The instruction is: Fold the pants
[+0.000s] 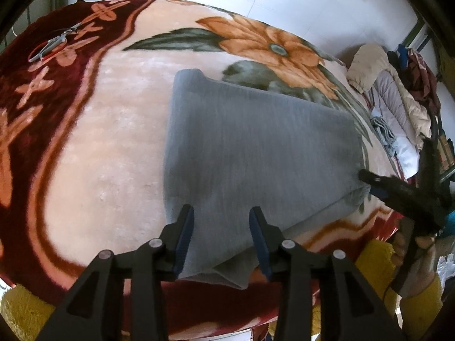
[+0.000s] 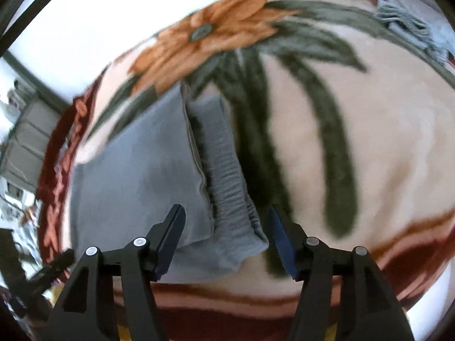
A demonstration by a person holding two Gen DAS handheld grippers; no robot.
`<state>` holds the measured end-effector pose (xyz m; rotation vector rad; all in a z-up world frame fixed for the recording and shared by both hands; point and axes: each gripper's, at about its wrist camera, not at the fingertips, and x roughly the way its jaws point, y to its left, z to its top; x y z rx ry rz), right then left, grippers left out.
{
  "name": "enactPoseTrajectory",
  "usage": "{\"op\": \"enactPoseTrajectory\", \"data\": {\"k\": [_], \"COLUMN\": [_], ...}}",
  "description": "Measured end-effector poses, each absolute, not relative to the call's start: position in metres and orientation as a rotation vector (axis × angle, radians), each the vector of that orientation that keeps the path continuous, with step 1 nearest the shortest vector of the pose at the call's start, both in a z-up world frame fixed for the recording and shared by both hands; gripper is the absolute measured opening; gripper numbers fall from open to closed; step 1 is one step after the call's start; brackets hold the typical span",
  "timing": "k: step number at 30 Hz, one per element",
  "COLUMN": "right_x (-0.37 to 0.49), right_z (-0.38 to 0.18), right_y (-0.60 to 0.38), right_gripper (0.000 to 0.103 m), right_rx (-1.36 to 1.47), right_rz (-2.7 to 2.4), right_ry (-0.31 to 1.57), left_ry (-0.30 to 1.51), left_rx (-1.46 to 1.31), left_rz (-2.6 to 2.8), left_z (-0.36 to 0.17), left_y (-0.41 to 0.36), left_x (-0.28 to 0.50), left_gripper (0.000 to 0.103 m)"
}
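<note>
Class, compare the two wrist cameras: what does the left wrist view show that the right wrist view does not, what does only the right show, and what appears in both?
Only the left wrist view: scissors on the blanket's red border, a clothes pile, and the right hand-held gripper at the pants' edge. Only the right wrist view: the ribbed waistband and a cabinet. Both: the folded grey pants, the floral blanket, and open jaws.
</note>
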<state>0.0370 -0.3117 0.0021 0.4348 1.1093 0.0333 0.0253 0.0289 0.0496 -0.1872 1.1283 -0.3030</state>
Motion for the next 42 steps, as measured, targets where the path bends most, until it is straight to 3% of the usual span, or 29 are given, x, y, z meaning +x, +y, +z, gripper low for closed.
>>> {"op": "enactPoseTrajectory", "data": {"k": [4,8,13,16,28,42], "right_x": [0.036,0.033,0.027,0.024,0.013,0.013], "right_z": [-0.009,-0.008,-0.001,0.008,0.052,0.102], "right_y": [-0.306,-0.311,-0.313,-0.307,-0.289,-0.224], "right_gripper": [0.066,0.063,0.033,0.028,0.024,0.023], "right_rx": [0.4,0.413,0.414,0.404,0.359,0.067], "right_rz": [0.042,0.047,0.071,0.072,0.119,0.173], "right_ry": [1.068,1.059,1.052,1.031,0.944,0.905], "left_ry": [1.132,1.132,1.135,1.129,1.104,1.068], "left_rx": [-0.185,-0.17,-0.133,-0.118,-0.129,-0.158], "left_rz": [-0.303,-0.304,-0.3,-0.296,-0.262,-0.226], "left_z": [0.048,0.048,0.051,0.055,0.069,0.083], "left_y": [0.027,0.024,0.017,0.016,0.028,0.05], "left_x": [0.026,0.026,0.024,0.023,0.02,0.014], "left_gripper": [0.049,0.055,0.059,0.065,0.067,0.068]}}
